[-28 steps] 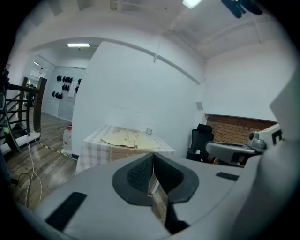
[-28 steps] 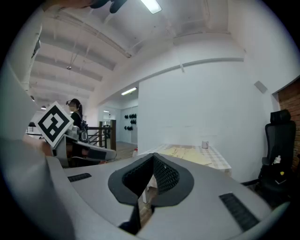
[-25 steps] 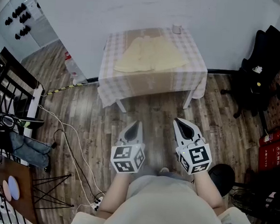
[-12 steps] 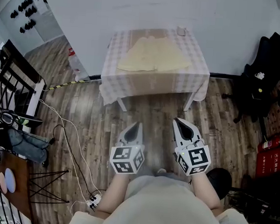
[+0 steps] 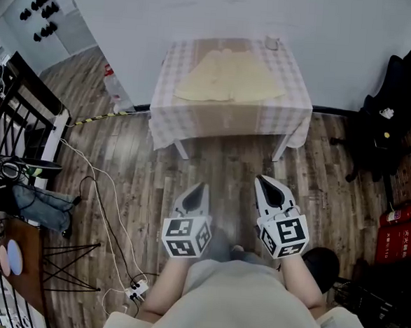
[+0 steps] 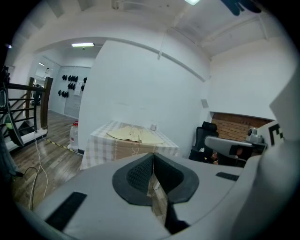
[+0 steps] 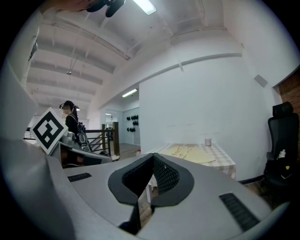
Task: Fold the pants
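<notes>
Pale yellow pants (image 5: 229, 78) lie spread flat on a table with a checked cloth (image 5: 230, 119) against the white wall, well ahead of me. They also show far off in the left gripper view as pants (image 6: 135, 135) and in the right gripper view as pants (image 7: 191, 153). My left gripper (image 5: 199, 188) and right gripper (image 5: 263, 180) hang over the wooden floor, close to my body and far short of the table. Both are shut with nothing between the jaws.
A small white cup (image 5: 271, 42) stands at the table's far right corner. A black office chair (image 5: 389, 123) is to the right, a red box (image 5: 401, 233) beyond it. Cables (image 5: 104, 209), a black railing (image 5: 15, 118) and a tripod stand lie left.
The table and pants sit slightly higher and to the right in the head view, so my view has shifted a little. Both grippers stay shut in the same pose.
</notes>
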A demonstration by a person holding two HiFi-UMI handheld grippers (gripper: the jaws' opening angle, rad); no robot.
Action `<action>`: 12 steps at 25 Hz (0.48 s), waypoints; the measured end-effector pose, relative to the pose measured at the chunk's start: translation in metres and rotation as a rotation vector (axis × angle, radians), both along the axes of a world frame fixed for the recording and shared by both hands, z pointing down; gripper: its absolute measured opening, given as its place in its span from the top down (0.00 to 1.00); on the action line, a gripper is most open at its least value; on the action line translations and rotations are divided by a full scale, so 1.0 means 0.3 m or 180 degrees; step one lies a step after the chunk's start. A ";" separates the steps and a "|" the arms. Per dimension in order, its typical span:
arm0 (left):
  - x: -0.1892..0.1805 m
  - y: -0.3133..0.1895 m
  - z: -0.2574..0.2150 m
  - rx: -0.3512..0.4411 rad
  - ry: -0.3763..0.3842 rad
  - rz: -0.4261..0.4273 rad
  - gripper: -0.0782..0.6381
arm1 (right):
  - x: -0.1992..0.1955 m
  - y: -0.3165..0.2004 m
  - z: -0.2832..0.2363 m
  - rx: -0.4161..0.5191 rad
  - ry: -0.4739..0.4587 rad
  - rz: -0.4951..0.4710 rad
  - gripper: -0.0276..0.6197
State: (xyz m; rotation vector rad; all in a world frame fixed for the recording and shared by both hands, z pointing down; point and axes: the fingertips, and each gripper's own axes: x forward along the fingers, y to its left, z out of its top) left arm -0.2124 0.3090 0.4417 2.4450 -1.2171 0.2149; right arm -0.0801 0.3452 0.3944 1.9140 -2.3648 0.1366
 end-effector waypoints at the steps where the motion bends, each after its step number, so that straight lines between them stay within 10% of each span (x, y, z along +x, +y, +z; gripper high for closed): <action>1: -0.005 -0.008 0.006 -0.0017 0.0001 -0.0017 0.88 | -0.001 -0.008 0.004 -0.0006 -0.0002 -0.0010 0.96; 12: 0.060 -0.223 0.012 -0.0042 0.0061 0.0036 0.88 | 0.051 -0.199 -0.006 -0.0007 -0.0002 -0.0037 0.96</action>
